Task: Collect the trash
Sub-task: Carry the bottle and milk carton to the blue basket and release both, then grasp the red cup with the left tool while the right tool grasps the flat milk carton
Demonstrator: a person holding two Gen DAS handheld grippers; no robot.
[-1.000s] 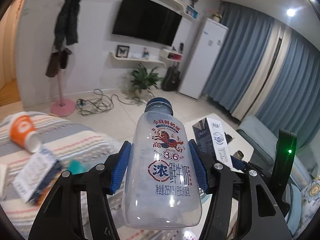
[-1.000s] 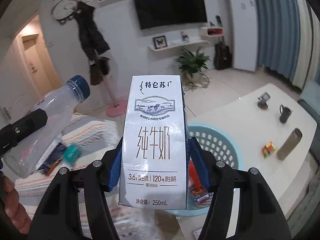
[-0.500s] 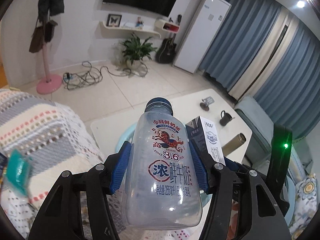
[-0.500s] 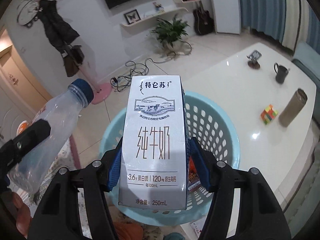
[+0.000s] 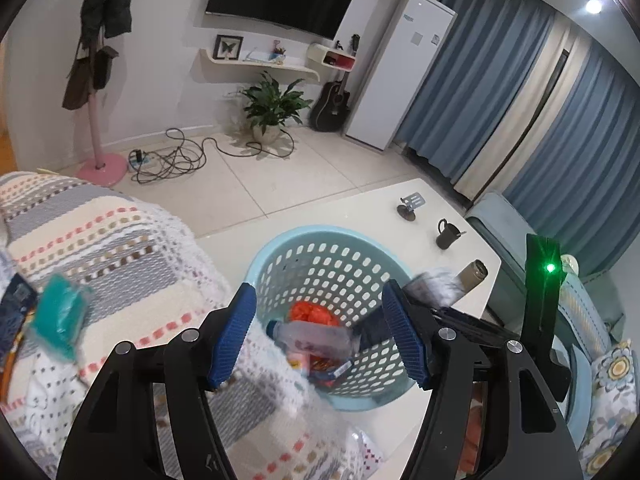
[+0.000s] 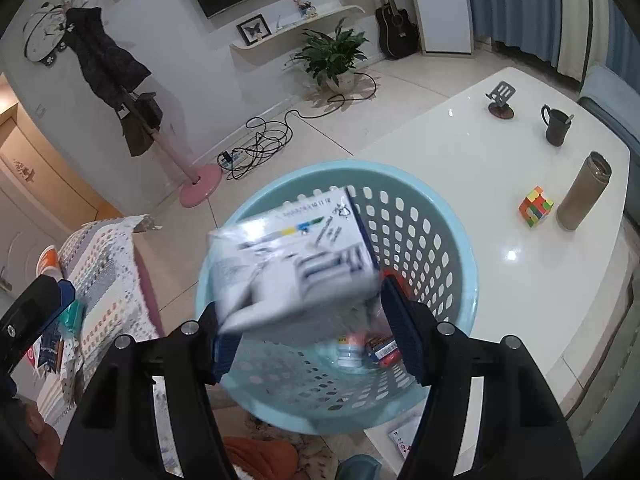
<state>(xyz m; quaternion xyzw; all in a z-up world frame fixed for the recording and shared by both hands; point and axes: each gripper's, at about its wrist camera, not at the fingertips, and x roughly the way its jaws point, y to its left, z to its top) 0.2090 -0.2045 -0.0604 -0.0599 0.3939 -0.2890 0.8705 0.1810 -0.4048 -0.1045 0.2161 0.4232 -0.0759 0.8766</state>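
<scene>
Claws point(image 5: 326, 338) point(image 6: 308, 326) of ours gape wide above the pale-blue perforated plastic basket point(image 5: 280, 248), clear plastic bottle point(image 5: 314, 338) inside, blurred white milk carton point(image 6: 294, 266) tumbling.

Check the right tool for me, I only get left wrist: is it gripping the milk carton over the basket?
Observer: No. The right tool is open. The milk carton is tilted and motion-blurred above the basket, clear of the right-hand pad.
Operator: Any trash on the blanket besides the teal packet?
Observer: Yes, an orange-and-white cup lies at the blanket's left edge in the right wrist view, outside your frame.
</scene>
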